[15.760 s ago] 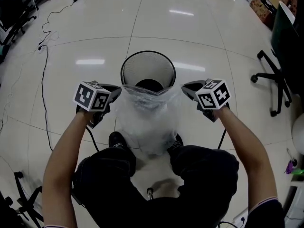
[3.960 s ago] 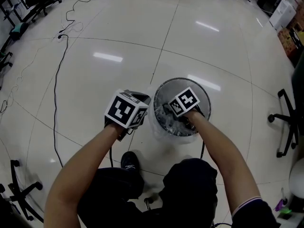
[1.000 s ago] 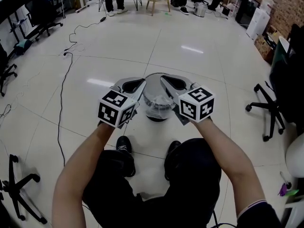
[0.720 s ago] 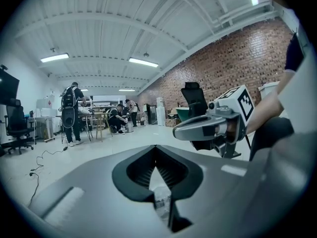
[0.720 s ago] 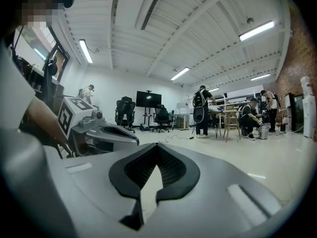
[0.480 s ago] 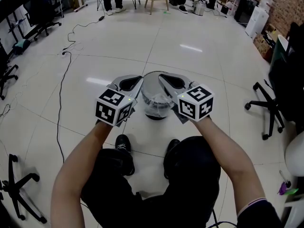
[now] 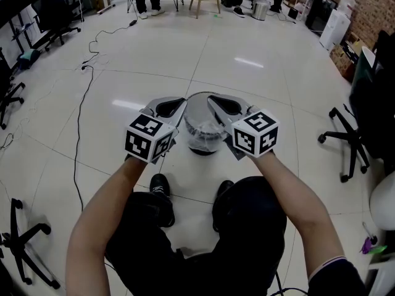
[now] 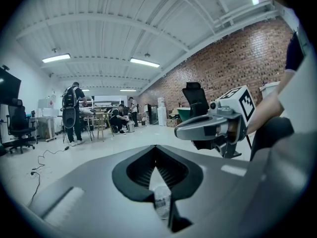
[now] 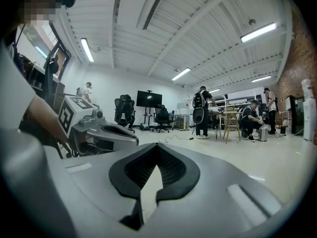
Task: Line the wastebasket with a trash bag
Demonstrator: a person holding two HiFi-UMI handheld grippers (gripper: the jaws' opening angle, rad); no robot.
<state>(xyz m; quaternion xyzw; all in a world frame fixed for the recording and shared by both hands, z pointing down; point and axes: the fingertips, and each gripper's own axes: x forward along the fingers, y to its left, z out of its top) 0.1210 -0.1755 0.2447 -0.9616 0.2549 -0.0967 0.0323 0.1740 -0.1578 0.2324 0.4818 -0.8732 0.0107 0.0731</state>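
The left tool (image 7: 176, 105) has its jaws together with nothing pinched. It hangs about level, above and just left of the basket. Through the slot behind its tips, its own camera catches only a glimpse of clear film below.

The basket (image 7: 196, 111) stands on the floor (image 7: 123, 60) between the two tools. The bag (image 7: 205, 139) sits inside it, with crinkled film showing over the near rim.

The right tool (image 7: 217, 105) is likewise closed and empty, mirrored just right of the basket.

The lining looks essentially done, so the step in hand is probably a check. To do it well, I would look round the whole rim. The tools hide the far side, and an edge not folded over there could slip in under the first load. Any fix calls for a light pinch of film alone, drawn outward and down over the rim.
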